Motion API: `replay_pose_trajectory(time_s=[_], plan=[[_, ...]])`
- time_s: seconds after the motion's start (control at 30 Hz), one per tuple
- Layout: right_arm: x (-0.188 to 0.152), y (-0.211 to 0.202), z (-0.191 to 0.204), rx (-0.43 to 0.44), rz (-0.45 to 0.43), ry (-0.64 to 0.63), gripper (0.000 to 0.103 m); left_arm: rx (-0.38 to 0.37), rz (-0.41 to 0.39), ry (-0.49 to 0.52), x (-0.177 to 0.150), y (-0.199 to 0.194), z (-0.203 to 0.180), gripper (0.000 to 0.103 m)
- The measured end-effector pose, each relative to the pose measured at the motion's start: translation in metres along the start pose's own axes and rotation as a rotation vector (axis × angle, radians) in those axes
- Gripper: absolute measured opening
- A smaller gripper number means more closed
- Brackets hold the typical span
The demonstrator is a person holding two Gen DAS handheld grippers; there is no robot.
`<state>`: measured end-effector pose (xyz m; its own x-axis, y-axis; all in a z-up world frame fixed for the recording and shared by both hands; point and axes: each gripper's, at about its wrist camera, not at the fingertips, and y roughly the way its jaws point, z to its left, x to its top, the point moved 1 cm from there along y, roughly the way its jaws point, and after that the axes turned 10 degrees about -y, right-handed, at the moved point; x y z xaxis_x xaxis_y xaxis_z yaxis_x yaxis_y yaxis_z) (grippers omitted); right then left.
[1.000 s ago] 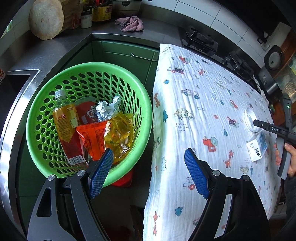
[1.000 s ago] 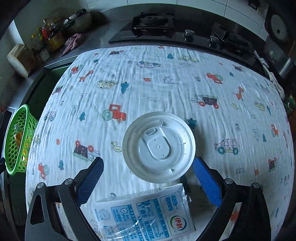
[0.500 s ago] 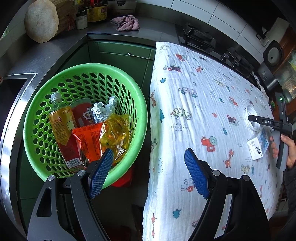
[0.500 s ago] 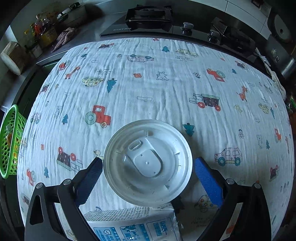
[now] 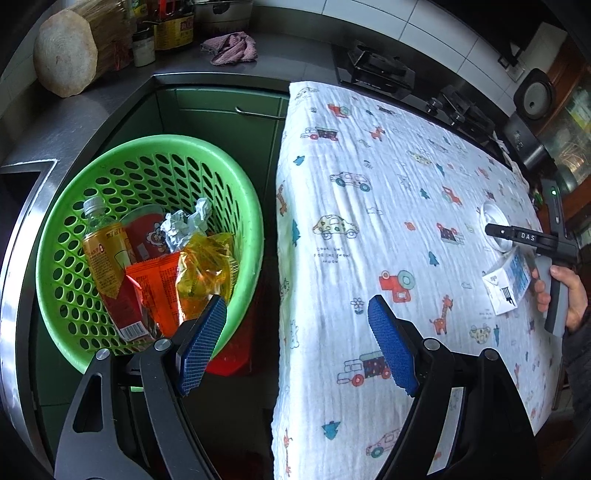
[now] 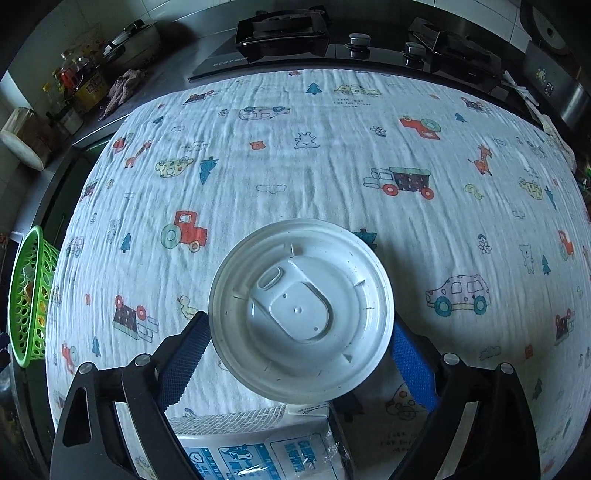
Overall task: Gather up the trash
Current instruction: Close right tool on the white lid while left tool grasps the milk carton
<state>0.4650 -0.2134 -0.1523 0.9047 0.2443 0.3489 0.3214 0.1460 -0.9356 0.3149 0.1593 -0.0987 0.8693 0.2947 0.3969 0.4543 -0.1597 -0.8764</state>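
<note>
A white round lid (image 6: 301,310) sits on the cartoon-print tablecloth (image 6: 295,166). My right gripper (image 6: 299,321) has come down around it, a blue pad at each side of the rim; the jaws are closing, and no firm press shows. A blue-and-white milk carton (image 6: 258,443) lies just below the lid. In the left wrist view, lid (image 5: 493,221), carton (image 5: 506,284) and right gripper (image 5: 509,236) are at far right. My left gripper (image 5: 297,306) is open and holds nothing, hovering between the green basket (image 5: 166,142) and the table edge.
The basket holds a drink bottle (image 5: 103,258), an orange packet (image 5: 159,288), a yellow bag (image 5: 207,269) and crumpled foil (image 5: 184,225). A gas stove (image 6: 284,29) stands behind the table. Jars (image 5: 173,26) and a pink rag (image 5: 232,48) are on the steel counter.
The right gripper has sunk over the lid, which now fills the gap between the pads, and its jaws have narrowed. The left gripper drifted slightly toward the table, still open.
</note>
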Motion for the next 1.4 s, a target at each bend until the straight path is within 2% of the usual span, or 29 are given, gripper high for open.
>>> replay_pose_trajectory(time_s=[0.3,0.47,0.53,0.57,0.8,1.03,1.27,1.4], plan=[[-0.009,-0.037,-0.018,0.000,-0.087,0.029,0.089,-0.076,0.017,0.171,-0.008,0.010,-0.072,0.078],[-0.024,-0.066,-0.032,-0.008,-0.133,0.047,0.089,-0.136,0.035,0.312,-0.021,0.019,-0.127,0.078],[-0.033,-0.077,-0.040,-0.005,-0.146,0.059,0.089,-0.171,0.049,0.378,-0.028,0.024,-0.152,0.083],[-0.038,-0.082,-0.043,-0.006,-0.153,0.064,0.089,-0.180,0.046,0.410,-0.031,0.026,-0.164,0.091],[-0.074,-0.114,-0.068,-0.026,-0.181,0.095,0.089,-0.245,0.061,0.630,-0.055,0.044,-0.245,0.092],[-0.108,-0.137,-0.089,-0.047,-0.196,0.140,0.089,-0.230,0.058,0.805,-0.070,0.071,-0.299,0.091],[-0.131,-0.146,-0.098,-0.056,-0.197,0.171,0.089,-0.180,0.073,0.876,-0.076,0.098,-0.319,0.090],[-0.138,-0.146,-0.099,-0.053,-0.194,0.182,0.089,-0.164,0.095,0.866,-0.073,0.111,-0.322,0.090]])
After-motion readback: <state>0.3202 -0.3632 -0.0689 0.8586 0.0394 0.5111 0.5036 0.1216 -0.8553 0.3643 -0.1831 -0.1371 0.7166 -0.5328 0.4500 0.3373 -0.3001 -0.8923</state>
